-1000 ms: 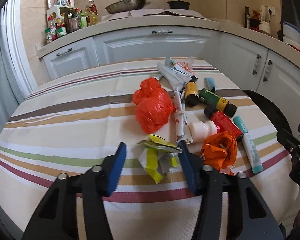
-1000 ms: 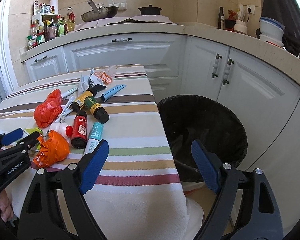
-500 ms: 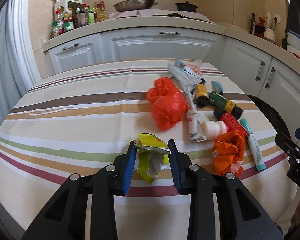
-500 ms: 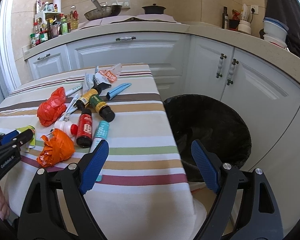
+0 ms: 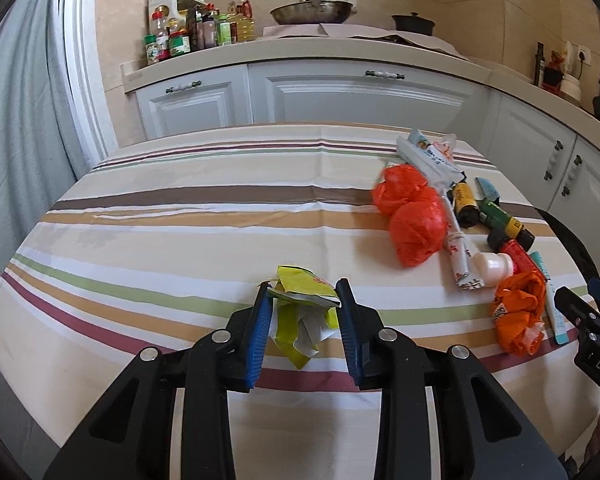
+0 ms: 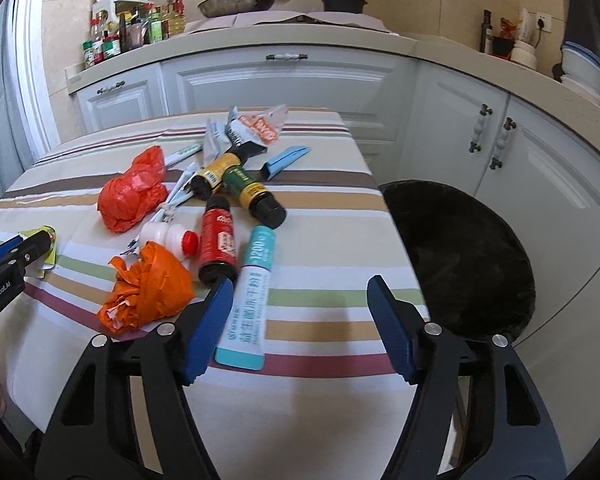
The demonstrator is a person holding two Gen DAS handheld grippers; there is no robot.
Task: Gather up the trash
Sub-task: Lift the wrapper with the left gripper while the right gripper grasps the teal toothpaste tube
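Left tongs [image 5: 303,312]: clamped on a crumpled yellow-green wrapper [image 5: 305,312], both blue pads pressing its sides; the wrapper's lower end hangs between the arms over the striped tabletop [image 5: 180,240]. From the right wrist view only the tips of these tongs show at the left edge, with a scrap of the wrapper beside them.

Right tongs [image 6: 300,312]: apart, jaws just closing further, nothing gripped. The left pad lies over the near end of a teal tube [image 6: 252,300]; whether it touches the tube cannot be told. The right pad stands past the tabletop edge, in front of a black-lined bin [image 6: 472,256].

Trash on the tabletop, outward from the right tongs:
- orange crumpled bag [image 6: 148,288], just left of the tube
- red bottle [image 6: 218,240], lying, its near end behind the left pad
- small white bottle with red cap [image 6: 168,236]
- red plastic bag [image 6: 134,192]
- green bottle [image 6: 252,192] and yellow bottle [image 6: 216,170], lying side by side
- light-blue wrapper [image 6: 286,158]
- white packets and wrappers [image 6: 244,130] at the far end, overlapping, labels unreadable

A bit of the person's hand is cut off at the lower left edge.
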